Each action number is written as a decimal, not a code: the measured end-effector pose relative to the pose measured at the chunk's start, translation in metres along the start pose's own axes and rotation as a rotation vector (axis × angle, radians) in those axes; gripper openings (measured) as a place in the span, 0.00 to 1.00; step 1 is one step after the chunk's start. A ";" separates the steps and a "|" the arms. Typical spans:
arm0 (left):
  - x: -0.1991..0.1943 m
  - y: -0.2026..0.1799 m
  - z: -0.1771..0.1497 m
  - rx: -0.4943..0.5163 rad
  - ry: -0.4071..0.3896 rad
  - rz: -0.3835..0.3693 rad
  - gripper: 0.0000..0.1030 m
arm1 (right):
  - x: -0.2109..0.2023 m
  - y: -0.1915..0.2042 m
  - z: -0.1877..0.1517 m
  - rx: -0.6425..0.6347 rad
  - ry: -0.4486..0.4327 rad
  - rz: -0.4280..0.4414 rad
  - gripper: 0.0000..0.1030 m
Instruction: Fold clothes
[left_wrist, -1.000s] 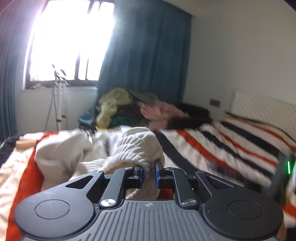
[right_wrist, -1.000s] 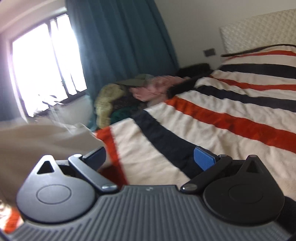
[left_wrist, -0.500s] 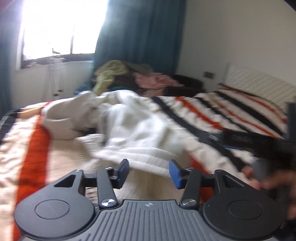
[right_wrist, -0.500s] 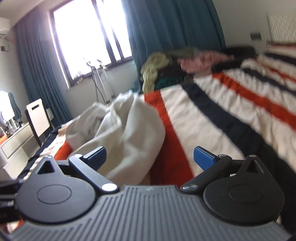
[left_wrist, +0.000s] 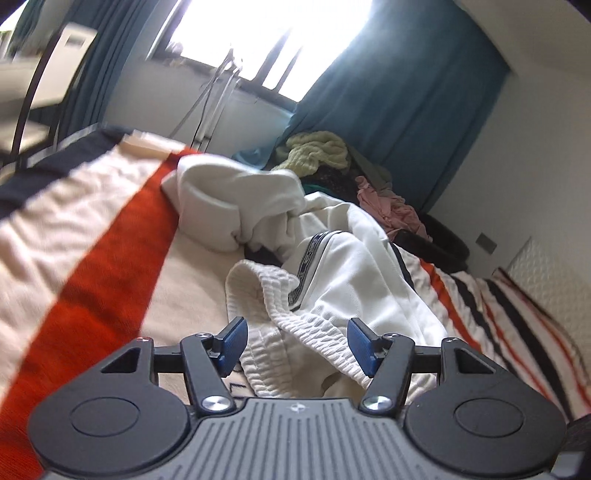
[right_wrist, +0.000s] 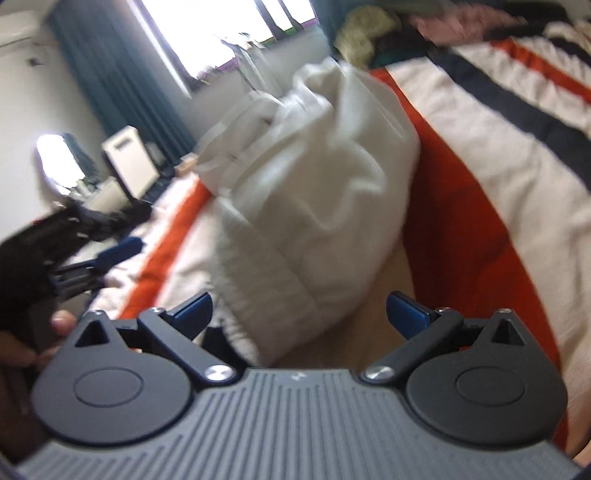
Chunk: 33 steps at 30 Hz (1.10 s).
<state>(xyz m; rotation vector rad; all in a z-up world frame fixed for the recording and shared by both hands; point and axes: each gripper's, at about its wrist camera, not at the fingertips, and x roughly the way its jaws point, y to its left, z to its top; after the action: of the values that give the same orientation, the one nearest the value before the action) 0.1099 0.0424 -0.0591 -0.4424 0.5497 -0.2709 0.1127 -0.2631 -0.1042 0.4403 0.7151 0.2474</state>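
Note:
A crumpled white pair of trousers (left_wrist: 343, 273) with a ribbed elastic waistband (left_wrist: 266, 328) and a dark patterned side stripe lies on the striped bed. My left gripper (left_wrist: 297, 345) is open, its blue pads on either side of the waistband, not closed on it. In the right wrist view the same white garment (right_wrist: 314, 192) is a blurred heap. My right gripper (right_wrist: 299, 312) is open and empty, with the garment's near end between its fingers. The left gripper also shows in the right wrist view (right_wrist: 96, 258) at far left.
The bed cover (left_wrist: 92, 266) has red, cream and dark stripes. A pile of other clothes (left_wrist: 332, 162) sits at the bed's far edge by the blue curtain (left_wrist: 388, 92). A chair (left_wrist: 44, 81) stands at left. A padded headboard (left_wrist: 546, 280) is at right.
My left gripper let go of the white waistband, opened wide, and the garment dropped onto the bed. My right gripper stayed open and swung left and down toward the garment.

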 end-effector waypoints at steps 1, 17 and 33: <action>0.004 0.003 0.000 -0.024 0.005 -0.009 0.60 | 0.005 -0.005 0.001 0.031 0.013 -0.017 0.98; 0.021 0.022 -0.021 -0.341 0.090 -0.246 0.69 | -0.080 0.004 0.022 -0.100 -0.390 -0.261 0.22; 0.110 0.038 -0.030 -0.516 0.120 -0.170 0.19 | -0.043 0.005 0.015 -0.205 -0.277 -0.386 0.24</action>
<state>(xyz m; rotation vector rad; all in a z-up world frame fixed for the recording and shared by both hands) 0.1885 0.0257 -0.1488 -0.9800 0.7018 -0.3192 0.0912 -0.2784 -0.0670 0.1309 0.4838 -0.1032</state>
